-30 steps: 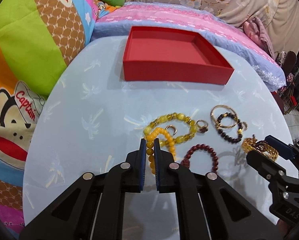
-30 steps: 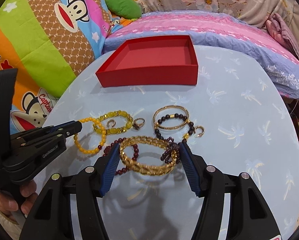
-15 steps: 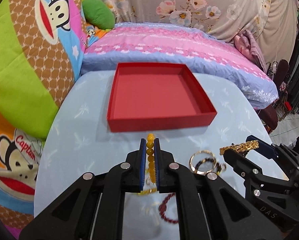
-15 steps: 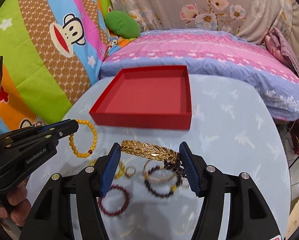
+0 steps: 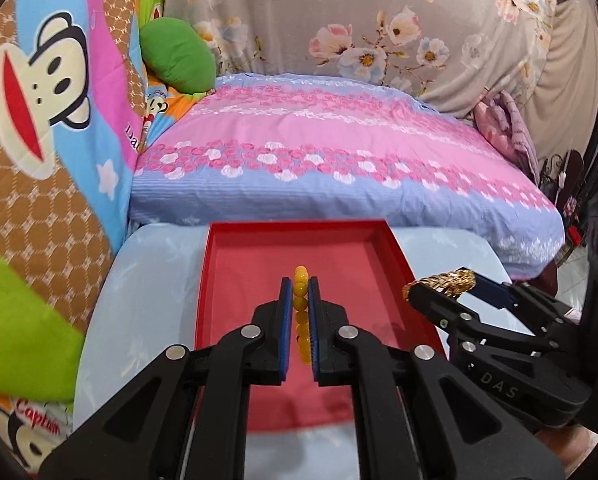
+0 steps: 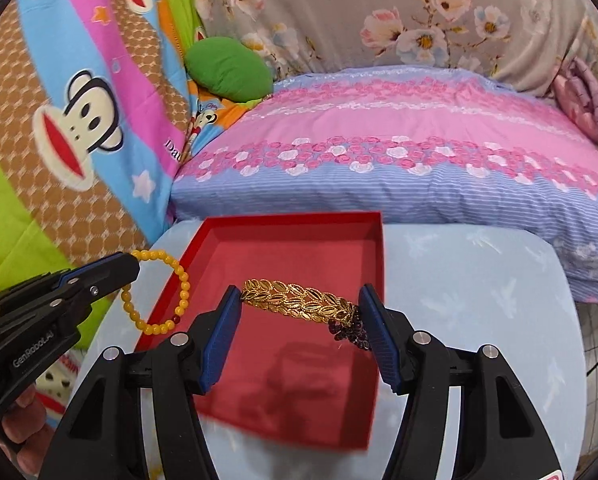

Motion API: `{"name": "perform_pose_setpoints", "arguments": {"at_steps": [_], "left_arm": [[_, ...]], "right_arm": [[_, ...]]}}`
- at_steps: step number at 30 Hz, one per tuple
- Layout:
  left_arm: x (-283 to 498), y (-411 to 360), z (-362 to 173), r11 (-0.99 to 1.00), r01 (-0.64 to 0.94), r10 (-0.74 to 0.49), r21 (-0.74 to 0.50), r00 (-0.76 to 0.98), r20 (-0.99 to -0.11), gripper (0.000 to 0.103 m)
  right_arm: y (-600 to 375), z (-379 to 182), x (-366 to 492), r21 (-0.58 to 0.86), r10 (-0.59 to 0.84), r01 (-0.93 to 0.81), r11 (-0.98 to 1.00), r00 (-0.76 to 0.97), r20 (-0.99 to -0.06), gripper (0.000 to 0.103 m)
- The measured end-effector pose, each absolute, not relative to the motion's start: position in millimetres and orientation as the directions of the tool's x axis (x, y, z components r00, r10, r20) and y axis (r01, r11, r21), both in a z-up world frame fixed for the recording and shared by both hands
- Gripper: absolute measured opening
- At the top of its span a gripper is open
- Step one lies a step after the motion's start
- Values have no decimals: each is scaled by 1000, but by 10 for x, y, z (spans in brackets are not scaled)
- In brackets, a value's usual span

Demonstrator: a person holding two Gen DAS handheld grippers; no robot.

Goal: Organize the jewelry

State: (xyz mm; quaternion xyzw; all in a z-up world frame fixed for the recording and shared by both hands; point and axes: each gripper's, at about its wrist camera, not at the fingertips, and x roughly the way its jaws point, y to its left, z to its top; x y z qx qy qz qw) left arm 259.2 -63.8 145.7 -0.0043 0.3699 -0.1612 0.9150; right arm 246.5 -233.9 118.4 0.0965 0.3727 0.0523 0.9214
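My left gripper (image 5: pixel 299 285) is shut on a yellow bead bracelet (image 5: pixel 300 312) and holds it above the open red box (image 5: pixel 235 264). It also shows in the right wrist view (image 6: pixel 135 266), where the bracelet (image 6: pixel 179 280) hangs over the box's left wall (image 6: pixel 167 304). My right gripper (image 6: pixel 299 300) is shut on a gold leaf-pattern bangle (image 6: pixel 295 298) with a dark red bead cluster (image 6: pixel 349 330) at its right end, above the box's floor. In the left wrist view it (image 5: pixel 443 286) hovers at the box's right edge with the bangle (image 5: pixel 447 280).
The box stands on a pale blue table (image 6: pixel 479 280). A pink and blue pillow (image 5: pixel 319 168) lies behind the table. A monkey-print blanket (image 5: pixel 39 120) and a green cushion (image 5: pixel 177 56) are to the left. The other jewelry is out of view.
Both grippers have lifted their bracelets off the table and carried them forward over the red box. The remaining jewelry has dropped out of view.
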Motion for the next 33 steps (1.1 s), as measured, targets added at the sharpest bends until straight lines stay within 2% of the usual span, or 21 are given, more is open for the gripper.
{"name": "perform_pose_setpoints", "arguments": {"at_steps": [4,15,16,17,18,19,21,33], "left_arm": [[3064,-677,1356,951,267,-297,-153,662,-688,7],[3542,-805,725,978,206,-164,-41,628,-760,10],[3534,-817,701,979,202,-147,-22,631,-762,15],[3513,-826,691,980,200,-135,-7,636,-760,26],[3490,-835,690,981,195,-125,3,641,-757,33],[3479,-832,694,982,191,-120,7,648,-752,46],[3433,-843,732,983,184,-110,19,664,-740,56],[2901,-812,937,982,182,-97,43,692,-715,59]], "right_arm": [[-2395,1103,2978,242,185,-20,970,707,-683,59],[-2371,678,3410,162,130,-10,987,647,-751,60],[-2381,673,3387,161,127,-6,987,647,-752,65],[-2391,668,3367,163,126,-3,987,649,-751,70],[-2398,670,3346,168,128,-1,986,650,-749,72],[-2407,673,3318,172,131,-1,985,652,-747,73],[-2410,685,3254,165,123,2,986,656,-744,73],[-2282,1018,2519,55,27,13,998,745,-666,75]]}}
